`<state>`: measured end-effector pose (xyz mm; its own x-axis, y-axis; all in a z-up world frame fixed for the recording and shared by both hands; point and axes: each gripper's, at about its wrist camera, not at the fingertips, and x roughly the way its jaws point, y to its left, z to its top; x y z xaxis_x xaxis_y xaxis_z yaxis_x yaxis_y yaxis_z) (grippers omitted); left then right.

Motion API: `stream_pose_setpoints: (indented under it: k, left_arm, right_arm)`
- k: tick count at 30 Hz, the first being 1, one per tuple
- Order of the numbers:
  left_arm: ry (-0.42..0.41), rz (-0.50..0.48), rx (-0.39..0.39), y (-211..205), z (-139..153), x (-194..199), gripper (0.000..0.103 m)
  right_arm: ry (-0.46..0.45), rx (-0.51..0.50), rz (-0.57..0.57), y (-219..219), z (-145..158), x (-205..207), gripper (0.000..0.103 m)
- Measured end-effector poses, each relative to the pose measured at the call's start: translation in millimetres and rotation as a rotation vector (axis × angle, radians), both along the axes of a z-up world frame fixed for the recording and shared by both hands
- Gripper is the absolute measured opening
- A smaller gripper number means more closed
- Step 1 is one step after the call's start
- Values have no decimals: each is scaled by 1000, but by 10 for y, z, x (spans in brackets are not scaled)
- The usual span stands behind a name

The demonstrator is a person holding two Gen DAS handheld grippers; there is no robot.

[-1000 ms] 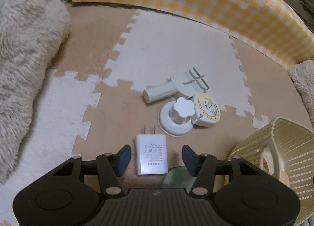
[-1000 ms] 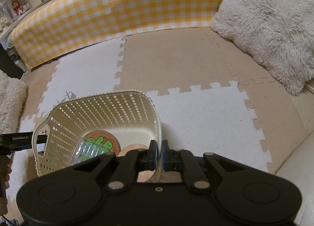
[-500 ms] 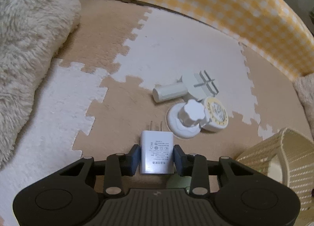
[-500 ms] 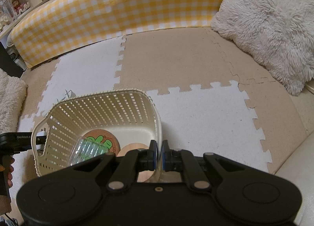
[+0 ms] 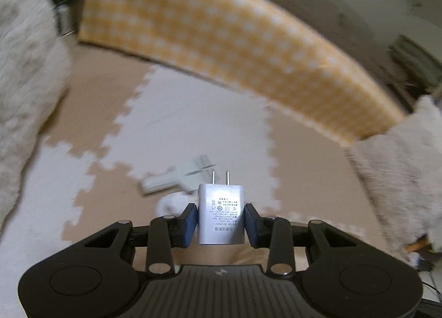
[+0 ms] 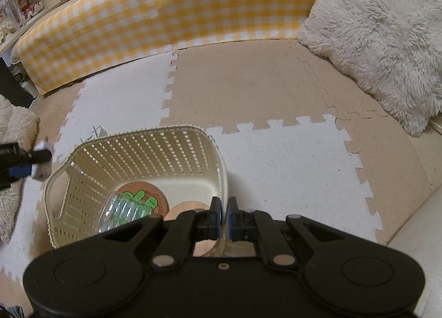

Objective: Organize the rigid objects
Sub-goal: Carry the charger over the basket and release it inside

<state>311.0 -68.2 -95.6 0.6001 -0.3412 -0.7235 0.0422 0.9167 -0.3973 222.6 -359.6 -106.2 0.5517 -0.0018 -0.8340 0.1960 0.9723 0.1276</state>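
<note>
The left claw [image 5: 221, 221] is seen pinching a white rectangular plastic plug adapter [image 5: 221, 214] by its two flat sides, the blue pads [image 5: 190, 221] pressed against it after the jaws have just been closing. The adapter is held clear of the floor, at 12 o'clock from the claw body, with its two metal prongs pointed away from the camera. Behind it, toward 11 o'clock, a pale cream plastic tool with a cylindrical handle [image 5: 165, 181] is seen lying on the beige and white interlocking foam floor mat [image 5: 193, 113], blurred by motion. A blurred white round object [image 5: 171, 204] lies just beside the tool; what it is cannot be told. Farther off, a yellow and white checked padded barrier [image 5: 221, 39] is seen across the mat from 10 to 2 o'clock.

The right claw [image 6: 224, 218] is pressed together on the near rim of a cream perforated plastic basket [image 6: 143, 152], which stands on the mat at 10 o'clock from it. Inside the basket a round cork coaster with a green drawing [image 6: 143, 197], a clear ribbed plastic item [image 6: 124, 211] and a plain round wooden disc [image 6: 187, 207] are seen. At 9 o'clock, beyond the basket's left rim, the left claw with the adapter is seen blurred. A shaggy cream cushion [image 6: 381, 36] is seen at 2 o'clock.
</note>
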Motion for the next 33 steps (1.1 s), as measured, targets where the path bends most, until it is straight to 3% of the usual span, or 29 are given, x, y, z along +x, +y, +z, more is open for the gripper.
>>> stream_pose_setpoints:
  k: [6,9,14,23,33]
  left_arm:
    - [-75,-114,-72,-333,265,-167,38]
    - [-73,-181,-92,-516,286,-237,38]
    - [-14,-272,-94,-827,87,-330,38]
    - [60,-346,-98,-1075,-279,-426,38]
    - [132,-366,-219,-1190,-532,-481,38]
  right_arm:
    - [0,-1,2,-1,-2,-2,5]
    - [0,0,1,-1,-2,-2,5]
    - [0,4,1,-7,5,0,5]
    - [0,4,1,-7,4,-1,5]
    - [0,4,1,-7,5,-1,5]
